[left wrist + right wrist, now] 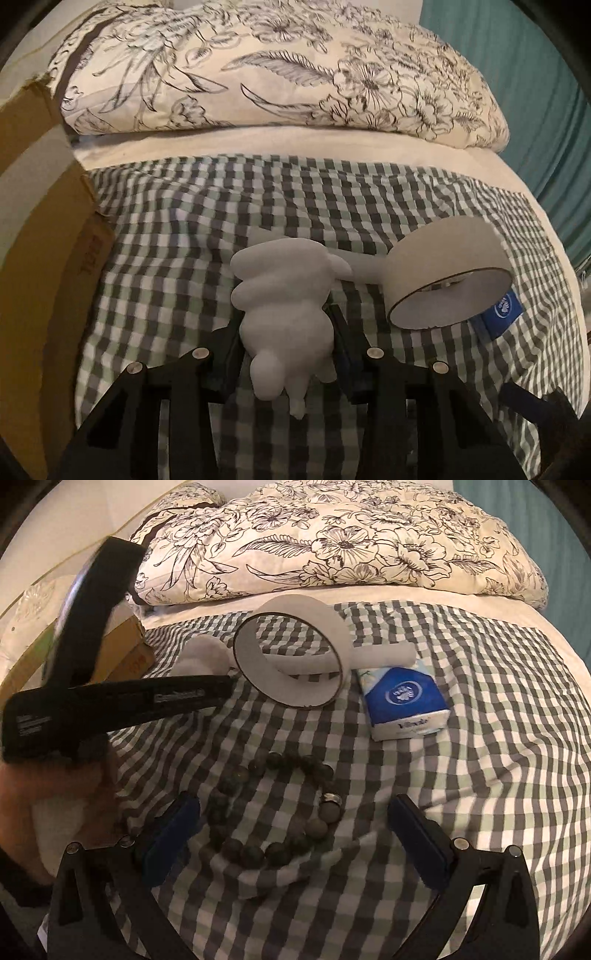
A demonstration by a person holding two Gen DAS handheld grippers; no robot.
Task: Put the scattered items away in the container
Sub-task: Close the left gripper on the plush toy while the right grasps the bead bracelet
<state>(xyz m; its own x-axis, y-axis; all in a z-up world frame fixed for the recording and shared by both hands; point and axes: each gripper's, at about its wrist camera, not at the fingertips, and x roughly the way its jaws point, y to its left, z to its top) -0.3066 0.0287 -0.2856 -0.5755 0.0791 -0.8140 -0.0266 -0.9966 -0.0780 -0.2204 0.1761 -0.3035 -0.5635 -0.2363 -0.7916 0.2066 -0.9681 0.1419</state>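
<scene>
On checked cloth (424, 775): one figurine (286, 321) pinched by left fingers (231, 354), right fingers (421, 834) spread around one bracelet (273, 808).

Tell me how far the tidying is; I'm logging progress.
Nothing visibly boxed yet. In hand: left gripper closed around the white figurine; right gripper open over the bead bracelet. Left on the checked cloth: tape roll, tissue pack, white stick. Cardboard box waits.
</scene>
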